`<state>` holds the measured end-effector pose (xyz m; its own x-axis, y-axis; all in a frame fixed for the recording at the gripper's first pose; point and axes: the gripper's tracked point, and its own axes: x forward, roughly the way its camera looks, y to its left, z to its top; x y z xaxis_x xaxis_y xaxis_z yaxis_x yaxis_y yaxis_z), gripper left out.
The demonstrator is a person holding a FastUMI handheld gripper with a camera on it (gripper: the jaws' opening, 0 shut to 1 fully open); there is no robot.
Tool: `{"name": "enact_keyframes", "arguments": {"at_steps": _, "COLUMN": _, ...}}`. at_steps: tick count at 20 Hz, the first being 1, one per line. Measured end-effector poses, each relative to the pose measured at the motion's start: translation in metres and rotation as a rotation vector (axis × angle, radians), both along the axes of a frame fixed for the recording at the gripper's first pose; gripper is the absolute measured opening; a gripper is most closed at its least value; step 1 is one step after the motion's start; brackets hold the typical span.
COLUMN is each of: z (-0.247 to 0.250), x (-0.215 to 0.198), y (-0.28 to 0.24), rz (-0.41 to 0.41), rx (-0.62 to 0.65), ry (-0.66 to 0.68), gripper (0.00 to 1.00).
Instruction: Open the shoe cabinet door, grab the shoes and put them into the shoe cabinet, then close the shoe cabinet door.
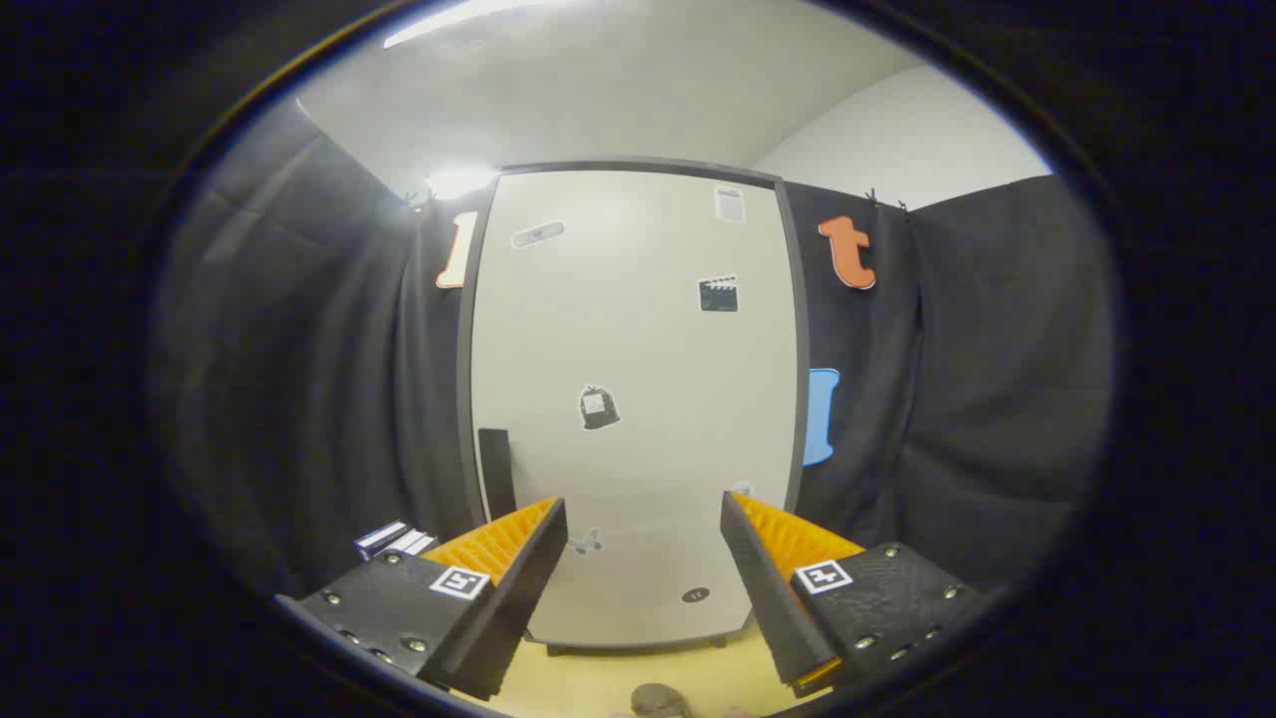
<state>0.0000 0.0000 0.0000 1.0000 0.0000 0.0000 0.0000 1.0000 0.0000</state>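
A: Where is the claw (pixel 643 519) right now?

B: Facing the shoe cabinet (pixel 638 399) head on, with a wide gap between its two fingers (pixel 518 558). Nothing sits in that gap; it grips nothing.

A: And the cabinet itself?

B: It stands upright beyond the fingers, its pale door (pixel 638 329) closed and flush inside a dark frame (pixel 795 349). The door face runs from the top edge of the frame down to the bottom edge, just above the yellowish floor (pixel 638 678).

A: Is there anything to grab on the door?

B: A dark vertical handle (pixel 495 474) sits along the door's left edge, low down, just above and beyond the left finger. Several small stickers (pixel 598 407) dot the door face.

A: How much room is there around it?

B: Black cloth (pixel 299 379) hangs close on both sides of the cabinet, touching or nearly touching the frame; I cannot tell which. Between the fingers and the door's foot a strip of floor lies bare. A small striped box (pixel 394 539) sits near the left finger, beside the cabinet's lower left corner.

A: Any shoes?

B: At the floor's near edge, between the fingers, a small greyish rounded thing (pixel 660 700) peeks up; too little shows to tell what it is.
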Motion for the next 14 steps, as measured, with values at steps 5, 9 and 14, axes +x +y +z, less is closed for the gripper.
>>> {"name": "enact_keyframes", "arguments": {"at_steps": 5, "z": -0.0027, "x": 0.0011, "y": 0.0005, "rz": -0.027, "rx": -0.013, "ry": 0.015, "gripper": 0.96}}
{"name": "enact_keyframes", "arguments": {"at_steps": 9, "z": -0.0047, "x": 0.0048, "y": 0.0055, "rz": -0.021, "rx": -0.005, "ry": 0.021, "gripper": 0.96}}
{"name": "enact_keyframes", "arguments": {"at_steps": 14, "z": -0.0001, "x": 0.0016, "y": 0.0047, "rz": -0.024, "rx": -0.013, "ry": 0.002, "gripper": 0.96}}
